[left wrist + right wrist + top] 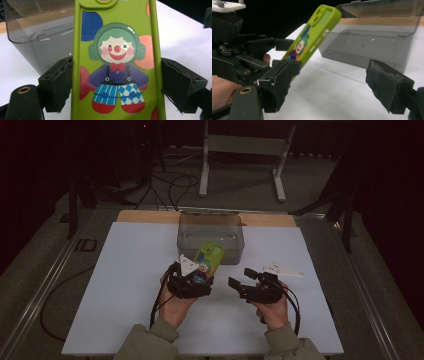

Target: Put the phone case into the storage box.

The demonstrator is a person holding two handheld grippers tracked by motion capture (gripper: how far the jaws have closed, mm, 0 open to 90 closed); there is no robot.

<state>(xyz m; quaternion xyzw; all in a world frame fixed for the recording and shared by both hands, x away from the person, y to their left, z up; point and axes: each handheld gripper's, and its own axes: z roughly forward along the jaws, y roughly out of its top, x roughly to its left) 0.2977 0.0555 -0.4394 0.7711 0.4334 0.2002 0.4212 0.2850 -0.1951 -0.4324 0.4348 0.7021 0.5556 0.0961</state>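
White table (125, 285); phone case (207, 260) in left claw (192, 279)

- Work surface: a table (125, 285) covered by a white sheet, with a strip of bare wood along the far edge.
- Floor: grey, with black cables (170, 187) trailing across it.
- Far side: a white metal frame (245, 150) standing on two feet.
- Lighting: dim; the surroundings are dark.
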